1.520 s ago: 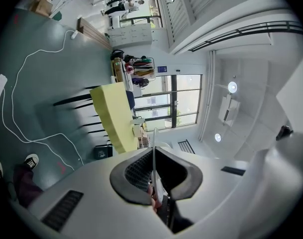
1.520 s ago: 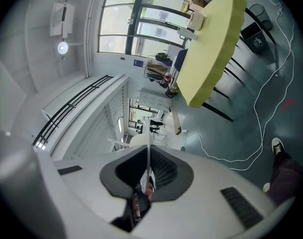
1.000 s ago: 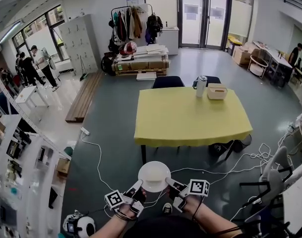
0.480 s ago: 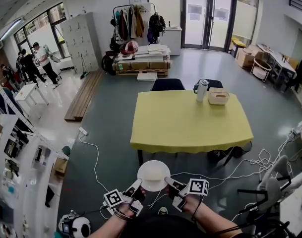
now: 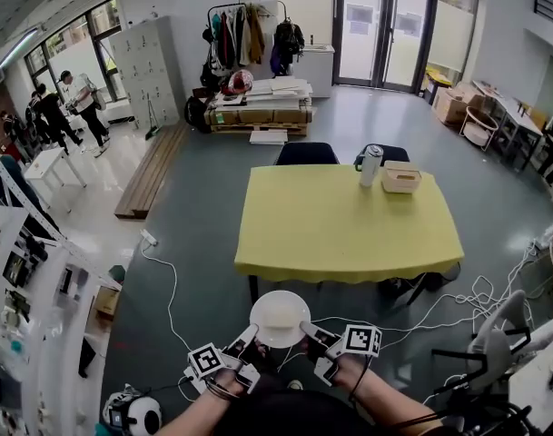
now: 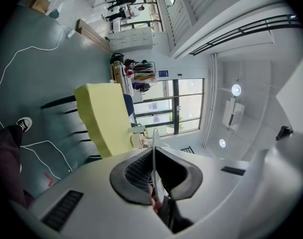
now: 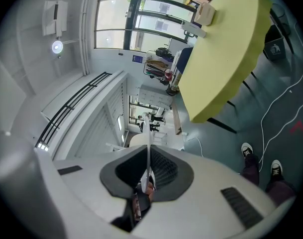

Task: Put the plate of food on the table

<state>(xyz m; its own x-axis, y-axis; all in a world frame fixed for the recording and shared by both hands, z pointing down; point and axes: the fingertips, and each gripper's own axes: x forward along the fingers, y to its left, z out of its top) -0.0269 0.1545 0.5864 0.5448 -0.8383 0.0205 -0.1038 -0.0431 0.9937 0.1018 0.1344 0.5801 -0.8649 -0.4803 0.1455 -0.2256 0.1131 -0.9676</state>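
Left gripper [image 5: 247, 336] clamps the near-left rim of a white plate [image 5: 280, 318], its jaws drawn in until only the plate's thin edge stands between the ribbed pads. Right gripper [image 5: 307, 331] pinches the near-right rim in the same way, jaws closed onto the edge. Held between the two, the plate hangs level in the air above the grey floor [image 5: 203, 207], just in front of the person's forearms. A pale patch at the plate's centre is too faint to identify.

The plate is short of the table [image 5: 349, 225], which is draped in a yellow cloth, and sits near the middle of its near edge. At the table's far right end a metal canister [image 5: 370, 164] stands just beside a small tan box [image 5: 401, 177]. Two dark chairs [image 5: 308, 152] are tucked in behind the far side. White cables [image 5: 167, 284] trail across the floor to the left of and beneath the table. Farther back are a stacked pallet [image 5: 258, 107], a coat rack [image 5: 244, 34] and glass doors [image 5: 376, 25]. People [image 5: 72, 103] stand at the far left.
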